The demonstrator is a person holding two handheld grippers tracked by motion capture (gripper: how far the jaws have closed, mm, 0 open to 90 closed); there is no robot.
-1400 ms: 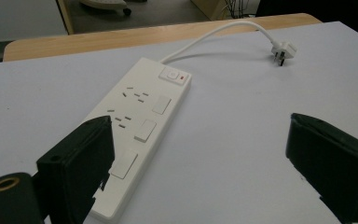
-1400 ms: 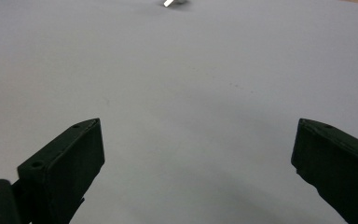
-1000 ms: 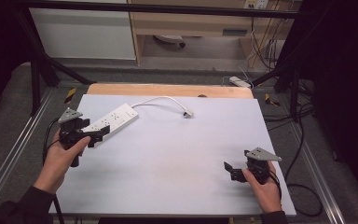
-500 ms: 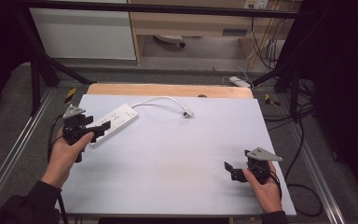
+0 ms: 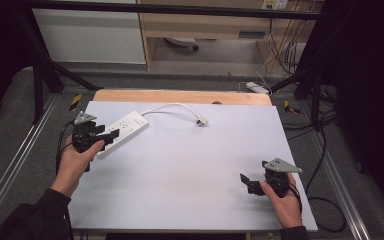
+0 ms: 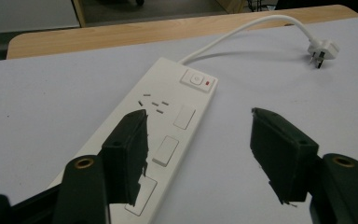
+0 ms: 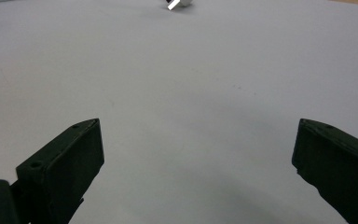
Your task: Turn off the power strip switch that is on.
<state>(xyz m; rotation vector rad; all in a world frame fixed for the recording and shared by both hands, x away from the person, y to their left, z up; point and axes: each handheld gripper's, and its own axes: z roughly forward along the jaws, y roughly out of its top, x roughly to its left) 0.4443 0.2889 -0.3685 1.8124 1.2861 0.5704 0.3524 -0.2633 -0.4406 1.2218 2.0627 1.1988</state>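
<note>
L tool (image 6: 198, 140) & R tool (image 7: 198, 158): jaws wide apart.

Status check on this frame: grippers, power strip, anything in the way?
Left gripper open over power strip. Right gripper open, idle. Plug loose on table. Nothing blocking.

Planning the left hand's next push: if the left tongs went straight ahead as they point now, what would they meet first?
Most likely the white power strip: the left tongs hang open over its near end, one jaw above it. Height above it is unclear.
</note>
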